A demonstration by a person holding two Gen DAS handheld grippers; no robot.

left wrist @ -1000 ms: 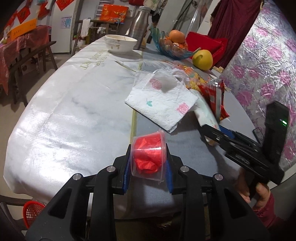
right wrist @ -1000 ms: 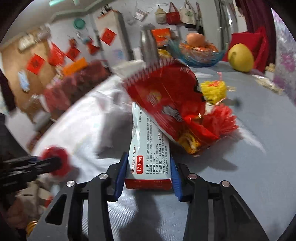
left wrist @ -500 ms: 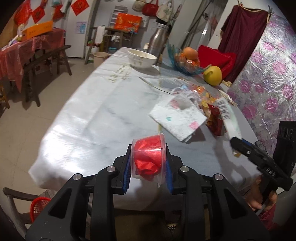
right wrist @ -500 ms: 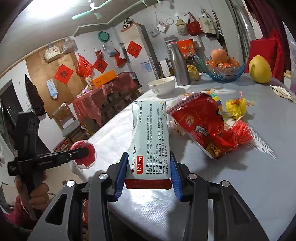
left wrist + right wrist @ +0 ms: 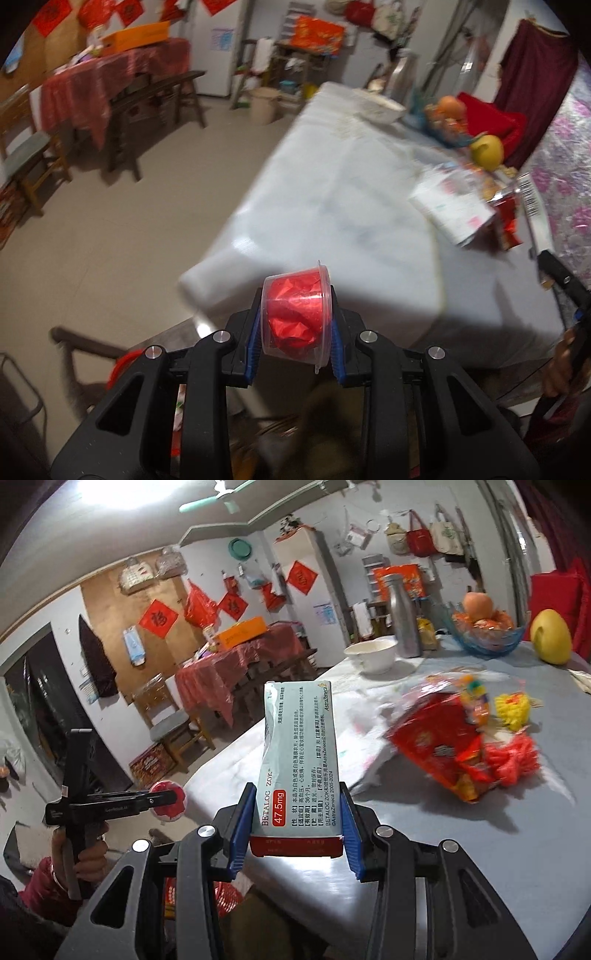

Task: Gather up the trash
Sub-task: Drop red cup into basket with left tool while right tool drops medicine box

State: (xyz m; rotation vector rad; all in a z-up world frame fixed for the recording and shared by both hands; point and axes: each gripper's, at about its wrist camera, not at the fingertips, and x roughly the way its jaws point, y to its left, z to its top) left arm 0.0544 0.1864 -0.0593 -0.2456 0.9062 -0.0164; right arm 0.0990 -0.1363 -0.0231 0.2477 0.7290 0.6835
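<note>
My left gripper (image 5: pixel 294 325) is shut on a clear plastic cup (image 5: pixel 295 314) stuffed with red wrapper, held off the table's near corner above the floor. It also shows in the right wrist view (image 5: pixel 168 799) at the left. My right gripper (image 5: pixel 297 808) is shut on a pale medicine box (image 5: pixel 299 753) marked Betaloc ZOK, held above the table's near edge; the box also shows at the right of the left wrist view (image 5: pixel 532 195). A red snack bag (image 5: pixel 439 746), a floral napkin (image 5: pixel 452 203) and yellow and red scraps (image 5: pixel 513 709) lie on the table (image 5: pixel 332 206).
A red basket (image 5: pixel 225 897) sits on the floor below the table edge, partly hidden by the grippers. A white bowl (image 5: pixel 371 655), steel flask (image 5: pixel 402 616), blue fruit bowl (image 5: pixel 487 635) and yellow fruit (image 5: pixel 550 637) stand at the far end. A chair (image 5: pixel 166 723) and red-clothed side table (image 5: pixel 236 664) stand left.
Both grippers have pulled back and left off the table with their loads. The left view now looks over the table corner and floor. The medicine box is lifted clear of the snack bag.
</note>
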